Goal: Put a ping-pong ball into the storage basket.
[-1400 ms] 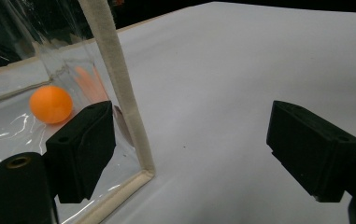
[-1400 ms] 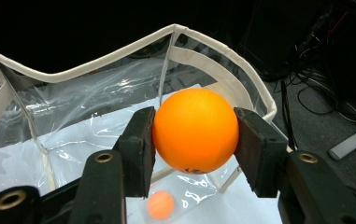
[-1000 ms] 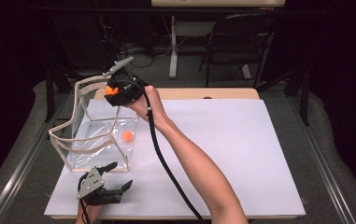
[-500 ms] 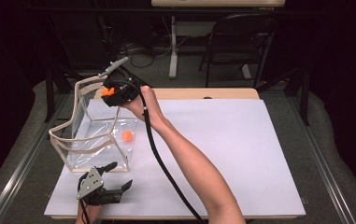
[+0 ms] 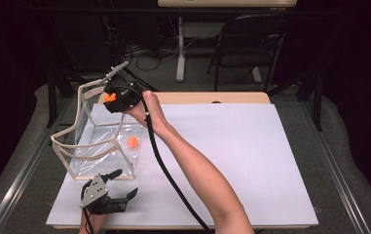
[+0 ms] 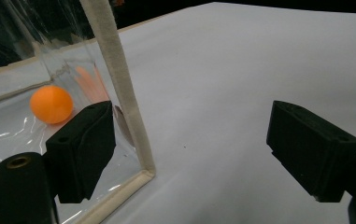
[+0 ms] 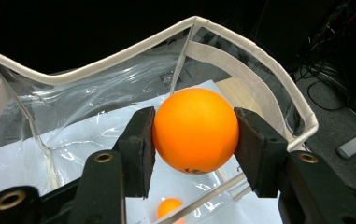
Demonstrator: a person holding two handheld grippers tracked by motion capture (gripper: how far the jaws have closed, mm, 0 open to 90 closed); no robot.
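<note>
My right gripper (image 5: 111, 97) hangs above the far rim of the bag (image 5: 66, 145), with one ball (image 7: 195, 130) clamped between its jaws. The bag stands on the table's (image 5: 251, 146) left side with a second ball (image 5: 133, 142) inside. My left gripper (image 5: 120, 187) rests just before the bag's near corner.

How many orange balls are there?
2. One orange ball is clamped in the right hand-held gripper above the clear bag. The other ball lies on the bag's bottom. None seems hidden, though the plastic glares.
</note>
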